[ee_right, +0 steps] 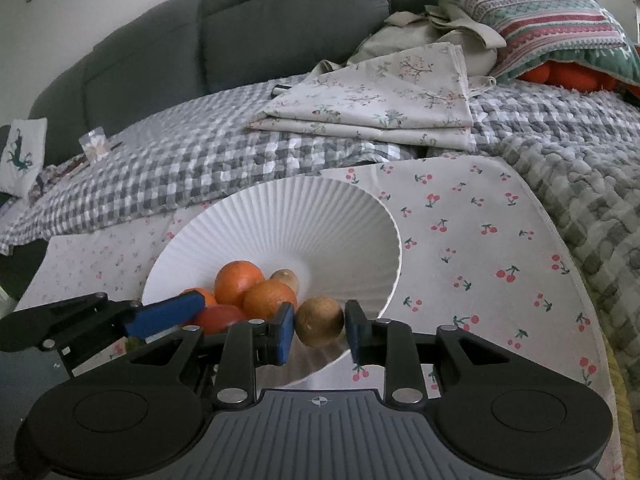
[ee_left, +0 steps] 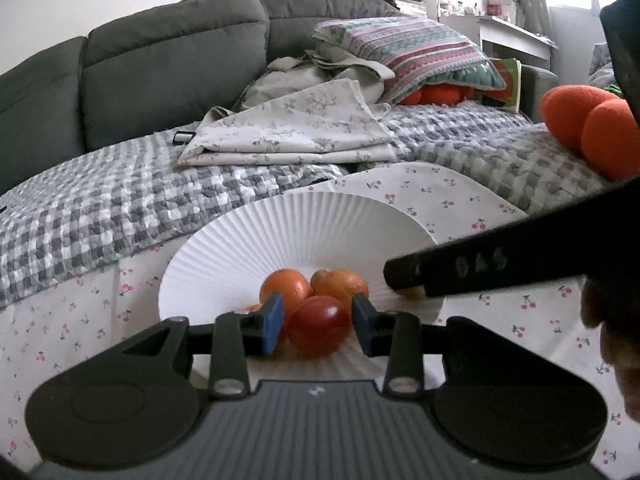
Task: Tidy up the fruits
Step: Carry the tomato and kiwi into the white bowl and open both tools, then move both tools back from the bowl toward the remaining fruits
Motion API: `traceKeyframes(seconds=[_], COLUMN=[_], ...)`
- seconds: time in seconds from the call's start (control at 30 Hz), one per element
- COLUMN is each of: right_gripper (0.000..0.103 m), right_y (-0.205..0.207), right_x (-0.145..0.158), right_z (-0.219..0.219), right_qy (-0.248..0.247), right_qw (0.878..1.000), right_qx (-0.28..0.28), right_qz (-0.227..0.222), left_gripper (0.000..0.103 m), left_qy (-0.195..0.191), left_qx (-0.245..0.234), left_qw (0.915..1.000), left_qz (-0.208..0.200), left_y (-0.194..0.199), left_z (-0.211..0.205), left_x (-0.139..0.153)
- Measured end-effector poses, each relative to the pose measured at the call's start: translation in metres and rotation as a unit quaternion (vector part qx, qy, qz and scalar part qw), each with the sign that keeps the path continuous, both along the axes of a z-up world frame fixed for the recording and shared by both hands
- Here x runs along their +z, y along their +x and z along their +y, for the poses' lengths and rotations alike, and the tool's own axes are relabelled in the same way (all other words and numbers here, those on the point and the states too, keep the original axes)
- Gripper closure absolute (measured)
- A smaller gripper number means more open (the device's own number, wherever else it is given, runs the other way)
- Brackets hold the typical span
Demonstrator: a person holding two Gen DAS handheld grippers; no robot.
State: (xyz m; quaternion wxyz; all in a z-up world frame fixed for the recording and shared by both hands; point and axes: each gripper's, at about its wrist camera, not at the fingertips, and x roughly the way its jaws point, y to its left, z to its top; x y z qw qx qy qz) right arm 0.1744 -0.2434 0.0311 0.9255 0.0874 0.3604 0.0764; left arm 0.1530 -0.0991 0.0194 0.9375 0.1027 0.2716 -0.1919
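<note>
**Two tongs at the near side of the fruit bowl**

A white ribbed bowl (ee_right: pixel 304 216) is seen in the lower centre of both views, standing on a round table covered by a cherry-print cloth (ee_right: pixel 480 240). The table's curved edge runs down the right side of the right wrist view. Open cloth lies between that edge and the bowl. Behind the bowl's far rim the table meets a checked blanket (ee_right: pixel 192 152) on a grey sofa (ee_right: pixel 240 20), with folded floral linen (ee_right: pixel 380 100) stacked further back. The upper half of the bowl's inside is bare.

The left gripper (ee_left: pixel 318 320) is placed low at the bowl's near side, and a red fruit (ee_left: pixel 320 330) sits between its blue pads among the other fruit. The pads flank it closely; whether they press on it cannot be told. In the right wrist view this gripper enters from the lower left.

The right gripper (ee_right: pixel 320 320) is set at the bowl's near rim with a brown kiwi (ee_right: pixel 320 326) between its pads. A thin gap shows at the right-hand pad, so the fruit appears released rather than clamped.

In the bowl are counted three oranges (ee_right: pixel 238 280), one of them largely hidden, one red fruit, and two kiwis, the second (ee_right: pixel 286 278) lying behind the oranges.
</note>
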Motion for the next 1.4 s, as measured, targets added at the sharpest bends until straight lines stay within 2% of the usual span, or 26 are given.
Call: traceKeyframes(seconds=[0.07,0.13,0.4,0.6,0.83,1.03,1.4], right_gripper=[0.067,0.055,0.054,0.054,0.052,0.052,0.048], right_y=[-0.001,-0.003,-0.010,-0.021,-0.039,-0.059,-0.092], right_x=[0.003,0.008,0.025,0.035,0.046,0.051,0.064], right_z=[-0.004,-0.009,-0.021,-0.022,-0.013,-0.003,0.024], right_qy=[0.011,0.023,0.046,0.049,0.052,0.062,0.086], right_qw=[1.000,0.999,0.998,0.998,0.997,0.997,0.996], right_qx=[-0.008,-0.020,-0.043,-0.044,-0.036,-0.030,-0.018], right_qz=[-0.003,-0.008,-0.018,-0.022,-0.033,-0.030,-0.031], left_gripper=[0.051,0.048,0.046,0.046,0.043,0.040,0.040], left_qy=[-0.005,-0.015,-0.061,-0.056,-0.071,-0.054,-0.023], left_qx=[0.002,0.003,0.046,0.084,0.120,0.137,0.133], left_qw=[0.9999,0.9997,0.9969,0.9948,0.9901,0.9887,0.9887], left_qz=[-0.009,-0.017,-0.019,-0.003,0.012,0.027,0.066], left_y=[-0.002,-0.004,-0.009,-0.017,-0.046,-0.079,-0.124], left_z=[0.003,0.008,0.044,0.080,0.121,0.140,0.154], left_x=[0.003,0.009,0.033,0.038,0.048,0.046,0.018])
